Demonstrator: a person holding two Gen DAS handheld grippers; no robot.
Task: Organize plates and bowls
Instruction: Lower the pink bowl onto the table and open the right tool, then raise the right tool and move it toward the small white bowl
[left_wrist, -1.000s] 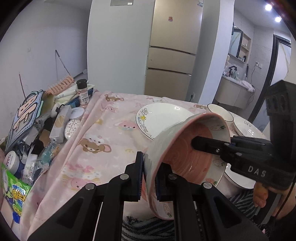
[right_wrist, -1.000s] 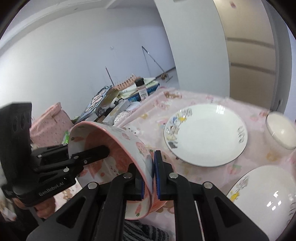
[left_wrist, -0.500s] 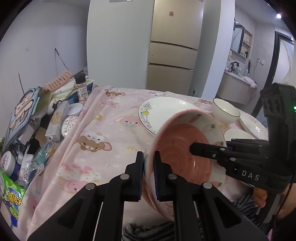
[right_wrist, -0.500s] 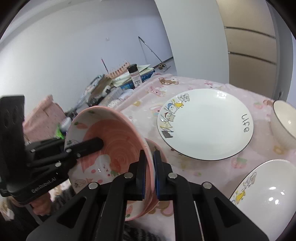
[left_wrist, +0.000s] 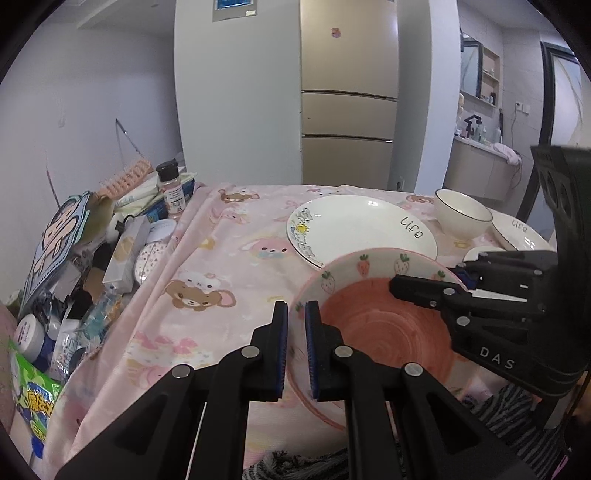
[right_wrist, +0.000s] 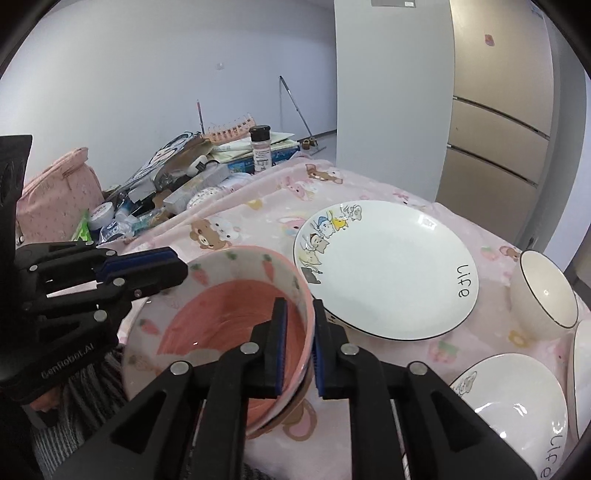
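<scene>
Pink bowl (left_wrist: 384, 325) with strawberries and carrots on the rim, near the front edge of the table, sitting inside a second pink bowl (right_wrist: 295, 397) that peeks out under it. Held on both sides. Left gripper (left_wrist: 295, 347) pinched on the bowl's left rim, one finger inside and one outside. Right gripper (right_wrist: 298, 345) pinched on the right rim the same way, blue pads (right_wrist: 282, 347) pressed on the wall. Bowl tipped a little, not quite flat.

Just behind the bowl, a big white plate (right_wrist: 388, 269) with cartoon animals and the word "life". To the right of the plate, a small white bowl (right_wrist: 546, 291) with a dark rim, upright. Near the front right, another white plate (right_wrist: 513, 402) with the same word. All on a pink cloth (left_wrist: 229, 266) with bears and bunnies.

On the left side of the table, a messy pile: a clear bottle (left_wrist: 171, 186) with a black cap, a pink comb-like rack (left_wrist: 125, 177), boxes and packets. Far behind, a tall beige fridge (left_wrist: 347, 96).
</scene>
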